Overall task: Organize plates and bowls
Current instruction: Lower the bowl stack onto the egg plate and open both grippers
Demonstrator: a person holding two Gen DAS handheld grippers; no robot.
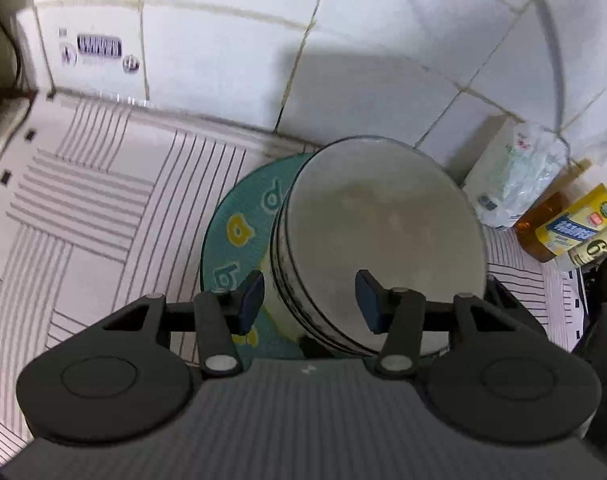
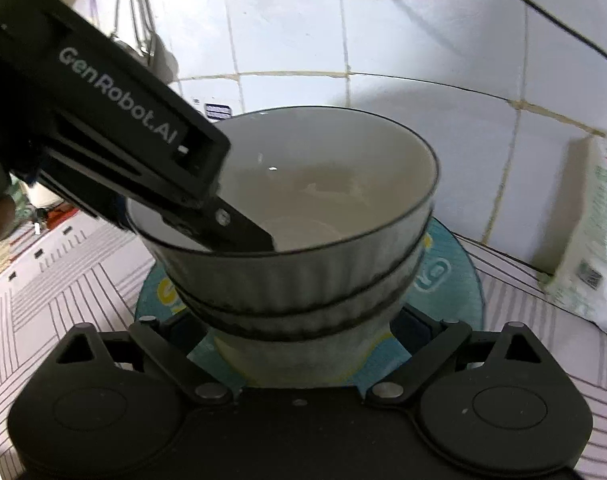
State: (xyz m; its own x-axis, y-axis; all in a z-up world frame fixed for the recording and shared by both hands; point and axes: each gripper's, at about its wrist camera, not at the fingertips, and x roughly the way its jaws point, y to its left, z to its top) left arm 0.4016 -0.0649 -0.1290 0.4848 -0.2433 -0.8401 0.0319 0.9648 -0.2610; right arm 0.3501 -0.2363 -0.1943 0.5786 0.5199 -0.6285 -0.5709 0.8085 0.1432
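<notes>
Your left gripper (image 2: 239, 236) reaches in from the upper left, one finger inside the top bowl (image 2: 343, 184) of a stack at frame center, standing on a teal plate (image 2: 459, 276).

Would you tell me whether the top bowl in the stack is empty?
Empty: the right wrist view shows the top bowl with a bare white inside; only the left gripper's finger reaches over its rim.

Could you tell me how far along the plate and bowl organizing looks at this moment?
Done: three ribbed bowls sit nested as a bowl stack on the teal plate.

In hand: the left gripper straddles the top bowl's rim, one finger inside, jaws open, so it seems to be releasing or adjusting. The right gripper is spread wide around the stack's base.

Left: withdrawing both grippers; no other dishes are visible.
</notes>
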